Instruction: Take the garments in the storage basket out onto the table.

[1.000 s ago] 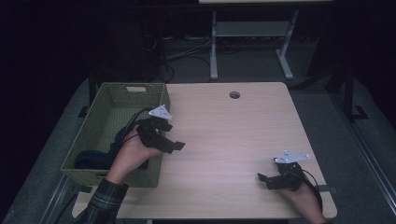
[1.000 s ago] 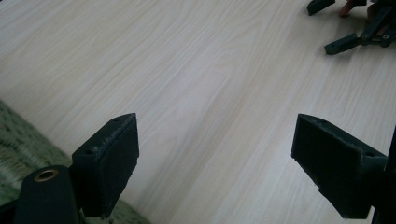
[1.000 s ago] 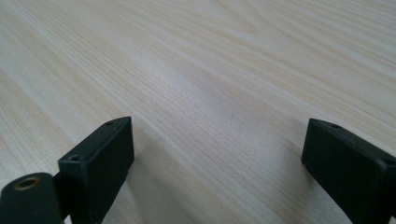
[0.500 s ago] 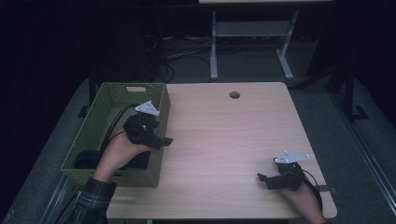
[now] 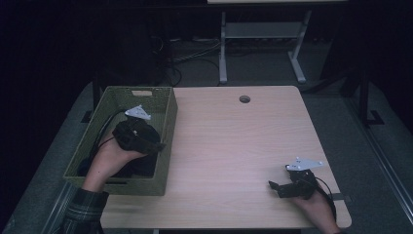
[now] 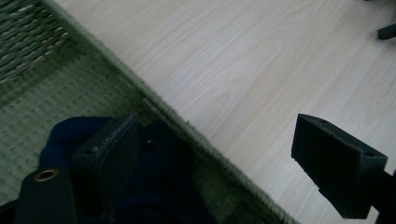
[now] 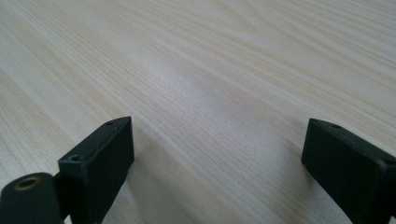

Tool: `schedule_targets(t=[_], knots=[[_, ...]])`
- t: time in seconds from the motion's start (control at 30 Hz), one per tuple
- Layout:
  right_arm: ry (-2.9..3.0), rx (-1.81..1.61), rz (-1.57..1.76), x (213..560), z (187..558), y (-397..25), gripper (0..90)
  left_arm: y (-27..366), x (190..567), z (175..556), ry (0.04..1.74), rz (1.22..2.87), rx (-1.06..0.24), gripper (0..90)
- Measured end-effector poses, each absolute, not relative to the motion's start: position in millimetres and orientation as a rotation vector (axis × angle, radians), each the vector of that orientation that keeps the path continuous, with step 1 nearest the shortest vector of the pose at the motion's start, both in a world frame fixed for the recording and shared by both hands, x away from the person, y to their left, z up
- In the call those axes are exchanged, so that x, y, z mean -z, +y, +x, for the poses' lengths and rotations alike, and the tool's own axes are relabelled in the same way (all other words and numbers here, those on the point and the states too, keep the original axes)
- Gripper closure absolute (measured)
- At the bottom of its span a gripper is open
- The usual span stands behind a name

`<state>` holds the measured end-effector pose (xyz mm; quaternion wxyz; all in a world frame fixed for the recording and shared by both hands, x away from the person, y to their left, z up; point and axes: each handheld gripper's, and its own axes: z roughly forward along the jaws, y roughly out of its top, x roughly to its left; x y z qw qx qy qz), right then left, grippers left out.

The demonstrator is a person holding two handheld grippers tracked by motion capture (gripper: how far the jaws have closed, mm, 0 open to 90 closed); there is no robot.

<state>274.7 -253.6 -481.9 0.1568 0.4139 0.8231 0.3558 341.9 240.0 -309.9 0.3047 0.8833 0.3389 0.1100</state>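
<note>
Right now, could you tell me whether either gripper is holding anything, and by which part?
Nothing is held. The left gripper hangs open over the basket rim above a dark blue cloth; the right gripper is open over bare table.

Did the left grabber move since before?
Yes. The left gripper has moved leftward off the table and now hangs over the green basket, above the dark cloth.

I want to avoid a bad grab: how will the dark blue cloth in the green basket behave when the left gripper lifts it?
The dark blue cloth lies bunched in soft folds, so it will probably be floppy and drape from the left gripper. It looks light for its bulk. It sits against the basket wall, so it might drag on the woven rim.
</note>
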Motion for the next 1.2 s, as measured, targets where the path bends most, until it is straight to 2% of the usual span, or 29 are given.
schedule_targets(t=[0.7, 1.2], knots=[[2.357, -1.018, 1.183, 482, 275, -254, 9.0, 288, 312, 334, 1.046, 2.351, -0.353, 14.7], [2.355, -1.016, 1.186, 482, 275, -254, 9.0, 309, 334, 336, 1.163, 2.404, -0.336, 14.7]])
